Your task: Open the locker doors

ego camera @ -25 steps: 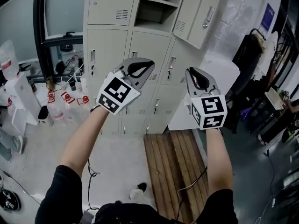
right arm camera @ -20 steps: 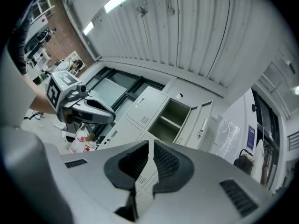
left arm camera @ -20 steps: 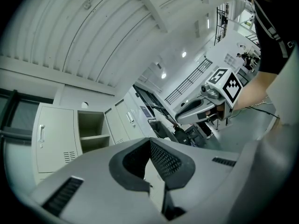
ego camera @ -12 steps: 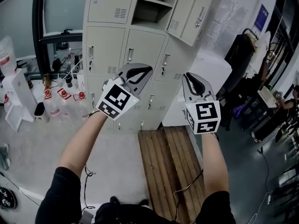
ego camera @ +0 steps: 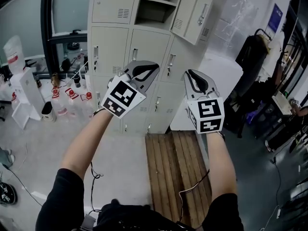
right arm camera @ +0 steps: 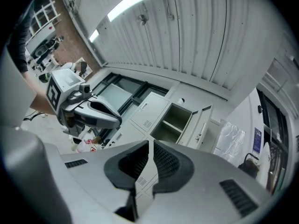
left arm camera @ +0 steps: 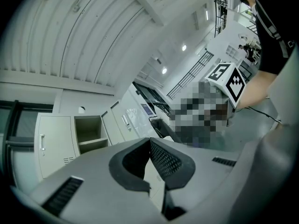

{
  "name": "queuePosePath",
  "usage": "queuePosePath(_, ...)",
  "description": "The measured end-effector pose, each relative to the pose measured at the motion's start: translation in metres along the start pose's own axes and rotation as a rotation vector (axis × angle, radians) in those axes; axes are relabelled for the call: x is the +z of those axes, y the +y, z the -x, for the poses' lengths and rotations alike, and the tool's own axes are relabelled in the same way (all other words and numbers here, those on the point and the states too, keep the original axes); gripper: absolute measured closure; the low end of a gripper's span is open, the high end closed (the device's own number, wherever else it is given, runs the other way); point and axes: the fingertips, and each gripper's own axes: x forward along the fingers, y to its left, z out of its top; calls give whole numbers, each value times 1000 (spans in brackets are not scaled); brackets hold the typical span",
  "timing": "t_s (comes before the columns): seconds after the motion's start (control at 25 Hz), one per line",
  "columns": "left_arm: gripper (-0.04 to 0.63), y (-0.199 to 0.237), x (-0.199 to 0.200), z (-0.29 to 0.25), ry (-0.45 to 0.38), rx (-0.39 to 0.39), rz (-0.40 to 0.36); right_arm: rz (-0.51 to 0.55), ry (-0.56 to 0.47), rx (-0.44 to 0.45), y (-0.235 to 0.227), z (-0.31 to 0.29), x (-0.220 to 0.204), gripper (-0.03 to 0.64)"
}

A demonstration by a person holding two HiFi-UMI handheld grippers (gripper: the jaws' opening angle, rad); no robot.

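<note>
Head view: since a second ago we have only drifted slightly. The left gripper (ego camera: 155,67) and right gripper (ego camera: 188,73) are both pinched together and empty, raised well apart from the lockers (ego camera: 144,47) at 12 o'clock. One upper door (ego camera: 195,13) at 1 o'clock hangs open and the rest are closed, so we judge the task barely started.

Left gripper view: jaws together, open compartment (left arm camera: 88,132) at 9 o'clock.

Right gripper view: jaws together, that door at 3 o'clock.

Room: pale floor (ego camera: 38,143), wooden slats (ego camera: 173,167) at 6 o'clock, bottles (ego camera: 72,95) at 9 o'clock.

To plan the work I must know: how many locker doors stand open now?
1. The open door is at the top visible row's middle compartment, swung right. The other visible doors are shut; the left gripper and right gripper may hide some.
</note>
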Motion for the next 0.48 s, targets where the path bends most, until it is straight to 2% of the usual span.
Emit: queuePosePath(0.48,575,-4,25,-14,8,22,-53,-15,-45,4,-21,8,7,561)
